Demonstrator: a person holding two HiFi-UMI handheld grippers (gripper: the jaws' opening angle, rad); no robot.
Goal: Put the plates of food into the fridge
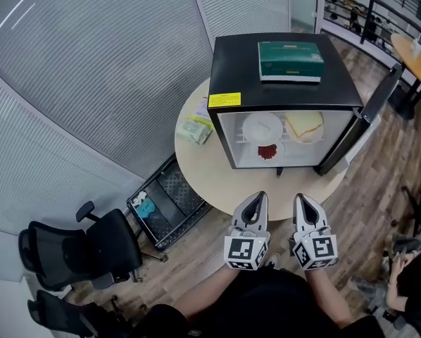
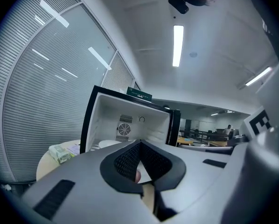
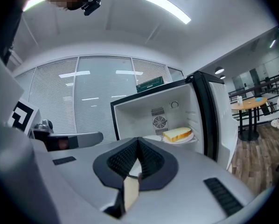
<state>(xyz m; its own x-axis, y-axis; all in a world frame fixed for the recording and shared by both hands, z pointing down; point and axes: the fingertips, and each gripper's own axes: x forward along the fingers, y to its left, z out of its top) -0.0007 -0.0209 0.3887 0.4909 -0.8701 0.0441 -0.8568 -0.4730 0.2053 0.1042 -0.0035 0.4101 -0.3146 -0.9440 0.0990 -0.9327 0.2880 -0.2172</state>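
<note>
A small black fridge (image 1: 239, 62) stands on a round table (image 1: 217, 182) with its door (image 1: 358, 129) swung open to the right. On its upper shelf lie a white plate (image 1: 262, 127) and a plate with a yellow slab of cake or bread (image 1: 304, 126). Red food (image 1: 267, 151) sits on the level below. My left gripper (image 1: 258, 197) and right gripper (image 1: 300, 198) hover side by side in front of the table's near edge, both shut and holding nothing. The right gripper view shows the cake plate (image 3: 177, 135) past the right gripper (image 3: 138, 140). The left gripper (image 2: 140, 143) faces the fridge interior (image 2: 130, 120).
A green box (image 1: 290, 60) lies on top of the fridge. A pale packet (image 1: 196, 129) rests on the table left of the fridge. A black mesh cart (image 1: 165, 203) and office chairs (image 1: 84, 248) stand at the left. Another person (image 1: 415, 273) sits at the right edge.
</note>
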